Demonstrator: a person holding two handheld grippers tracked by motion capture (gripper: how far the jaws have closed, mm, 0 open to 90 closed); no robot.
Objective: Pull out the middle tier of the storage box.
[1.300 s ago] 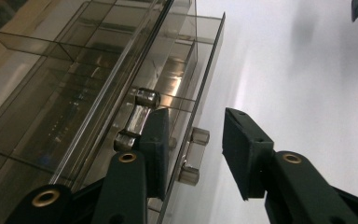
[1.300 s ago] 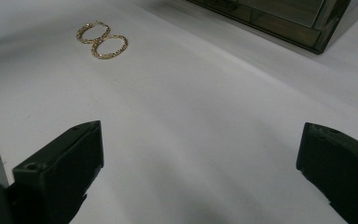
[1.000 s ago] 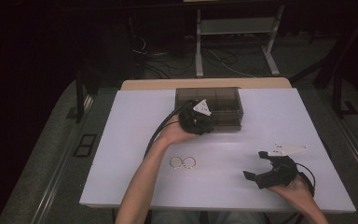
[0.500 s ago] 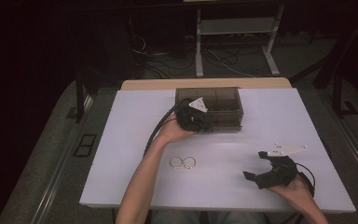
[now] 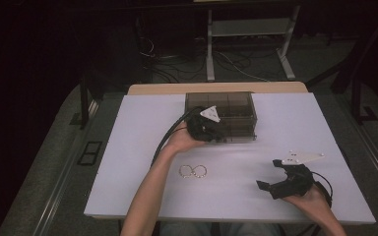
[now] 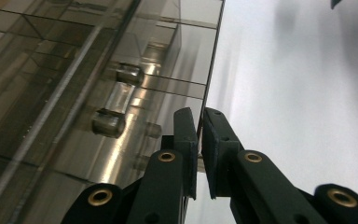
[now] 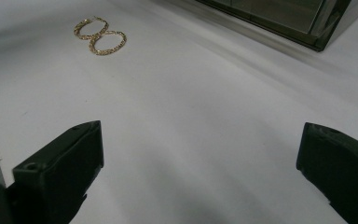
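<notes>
Looking down from the high view, the left gripper (image 5: 215, 131) sits against the front of the smoked clear box (image 5: 236, 104) at the far middle of the white table (image 5: 128, 147). Two gold hoops (image 5: 193, 171) lie touching each other on the table, near the person's left forearm and well apart from the box. The right gripper (image 5: 279, 178) rests low at the near right, away from both.

Along the left gripper view, the jaws have just been closing and now pinch a thin clear edge of the box front (image 6: 121, 93), beside a small clear handle (image 6: 119, 100); the pads press on that panel.

Along the right gripper view, the jaws stand wide apart with nothing between them, and the hoops (image 7: 100, 36) lie ahead on the bare table, the box corner (image 7: 321, 32) farther off.

Judging by this, the work is at its start: the box front is gripped but looks not yet pulled open, and the hoops are untouched. Opening, picking up the hoops and stowing them all seem left.
</notes>
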